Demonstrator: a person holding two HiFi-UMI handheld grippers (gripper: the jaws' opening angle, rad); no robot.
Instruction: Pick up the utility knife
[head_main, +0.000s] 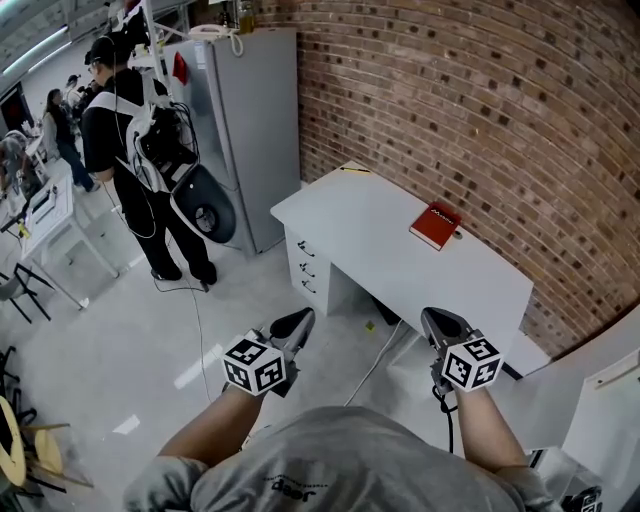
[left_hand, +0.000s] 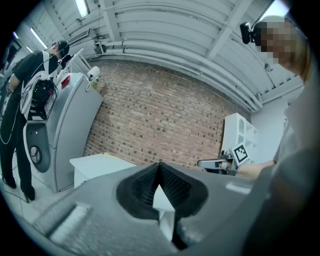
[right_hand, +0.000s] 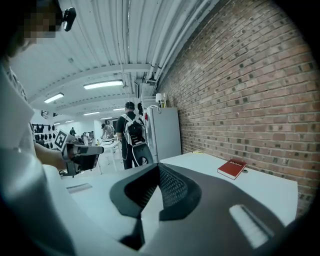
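Utility knife (head_main: 352, 169): visible only as a thin yellow sliver, too small to show any detail. It lies flat at the far left corner of the white table (head_main: 400, 250), close to the brick wall (head_main: 480, 100). A red book (head_main: 435, 225) lies further right on the same table top, well apart from the knife.

Left gripper (head_main: 298, 322): it is held out in front of the person on an extended forearm, above the floor and short of the table's near side. It points about level toward the table. Its jaws are closed tip to tip with nothing between them.

Right gripper (head_main: 440, 322): it is held beside the left one at about the same height and tilts slightly down toward the table. Its jaws are likewise pressed together and empty.

Position of the knife relative to the fingers: it lies well ahead of both grippers, across the table top, and touches neither. In the left gripper view it shows on the table corner, left of the jaw tips. In the right gripper view it sits by the wall, right of the jaw tips and left of the book.
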